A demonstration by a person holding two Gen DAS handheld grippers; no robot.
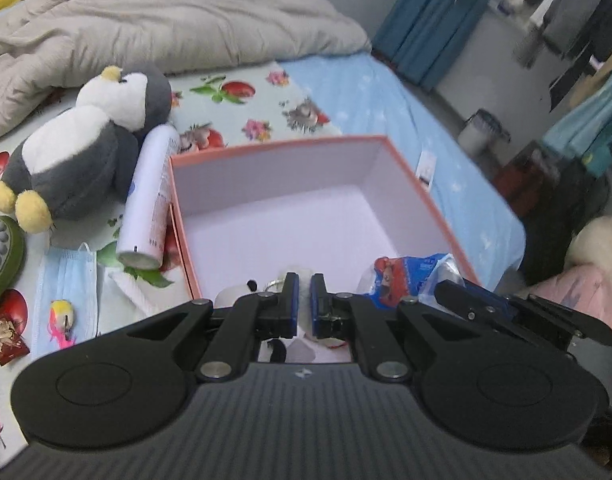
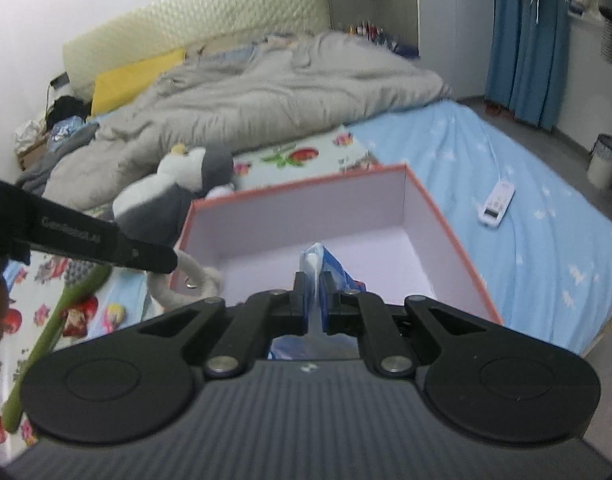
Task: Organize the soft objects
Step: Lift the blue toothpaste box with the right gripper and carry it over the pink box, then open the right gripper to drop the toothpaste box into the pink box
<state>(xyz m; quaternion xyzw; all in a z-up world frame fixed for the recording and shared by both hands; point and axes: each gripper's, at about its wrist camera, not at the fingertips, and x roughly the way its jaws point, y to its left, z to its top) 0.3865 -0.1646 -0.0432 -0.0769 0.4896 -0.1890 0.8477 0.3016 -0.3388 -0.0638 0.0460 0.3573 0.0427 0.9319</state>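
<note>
A home bedroom: rumpled duvet on a bed, blue curtains.

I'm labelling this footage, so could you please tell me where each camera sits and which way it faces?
Left wrist: on the left gripper, looking down its fingers at the pink box; the right gripper intrudes at right.
Right wrist: on the right gripper, shut on a plastic packet, facing the box.
Shared: box, penguin plush, grey duvet.
</note>
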